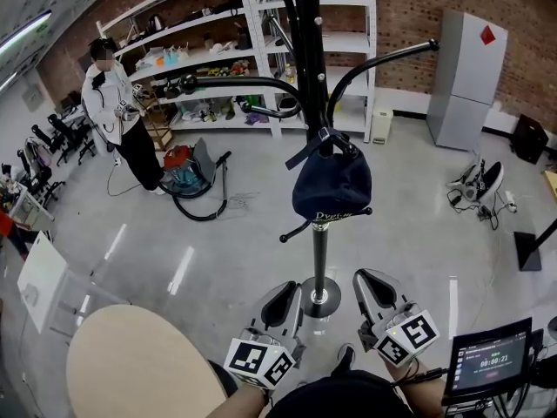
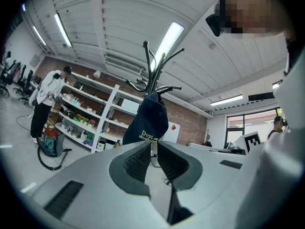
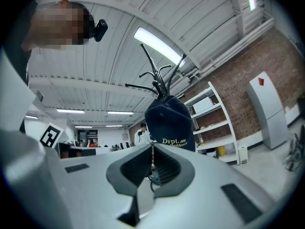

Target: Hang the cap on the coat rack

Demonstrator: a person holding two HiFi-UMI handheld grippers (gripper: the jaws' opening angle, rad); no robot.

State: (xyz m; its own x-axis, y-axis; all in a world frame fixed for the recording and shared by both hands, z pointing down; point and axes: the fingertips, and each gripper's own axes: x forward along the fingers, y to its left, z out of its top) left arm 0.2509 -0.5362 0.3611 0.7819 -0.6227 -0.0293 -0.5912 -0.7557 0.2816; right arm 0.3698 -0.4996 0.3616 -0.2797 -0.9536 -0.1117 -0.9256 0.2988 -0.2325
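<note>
A person (image 1: 113, 103) stands by the shelves at the far left, well apart from the work. The left gripper (image 1: 285, 290) sits low and near the rack's base. In its own view its jaws are slightly spread, with a narrow gap and nothing between them.

The coat rack (image 1: 309, 24) stands in the middle. The cap (image 1: 331, 185) hangs from it by its back strap, looped over a hook on the pole, with its brim just above a lower peg. Neither tool touches it.

The right gripper (image 1: 372, 279) is level with the other, just right of the base. Its pads look pressed together on nothing, though the slit between them is so thin that contact is hard to confirm.

The hanging looks done, so what remains is a clean retreat. Both tools should draw straight back toward the body, staying low and clear of the pole and lower peg, so nothing rocks the rack or nudges the brim. The strap's seat on the hook deserves a last check.
</note>
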